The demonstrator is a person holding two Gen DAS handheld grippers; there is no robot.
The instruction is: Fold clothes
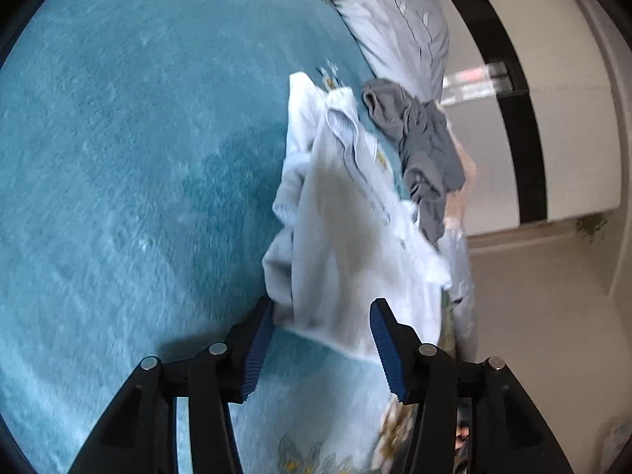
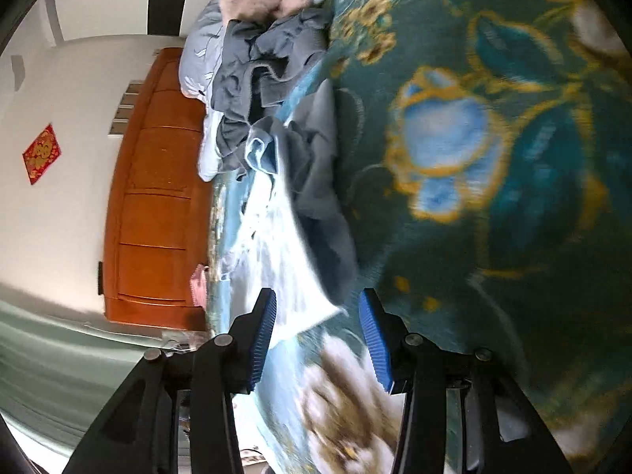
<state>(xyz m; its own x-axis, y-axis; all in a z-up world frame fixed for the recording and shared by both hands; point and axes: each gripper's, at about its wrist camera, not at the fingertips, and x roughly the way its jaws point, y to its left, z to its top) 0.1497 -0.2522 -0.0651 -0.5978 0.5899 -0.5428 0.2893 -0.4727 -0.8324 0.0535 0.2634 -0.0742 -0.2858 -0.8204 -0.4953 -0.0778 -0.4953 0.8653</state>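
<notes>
A bed is carrying everything here, covered by a teal plush blanket (image 1: 130,166) that is showing a gold and blue floral print in the right wrist view. Beyond the bed's edge, a white wall with a black band (image 1: 501,91) and a pale floor are showing in the left wrist view, while an orange wooden headboard (image 2: 154,205) and a red wall decoration (image 2: 41,154) are appearing in the right wrist view. A pale grey floral pillow (image 1: 395,12) is lying toward the head end of the bed.

A crumpled grey garment (image 1: 422,146) is sitting near the bed's edge, just beside a light blue garment (image 1: 355,229), which is lying rumpled and stretching from the grey heap toward both cameras.

The left hand-held gripper (image 1: 322,335) is hovering with its blue-padded fingers spread wide, the near hem of the light blue garment lying between them; its left pad looks to be touching the fabric, and nothing is clamped. The right hand-held gripper (image 2: 316,330) is likewise gaping, with a corner of the same garment reaching in between its fingers, ungrasped.
</notes>
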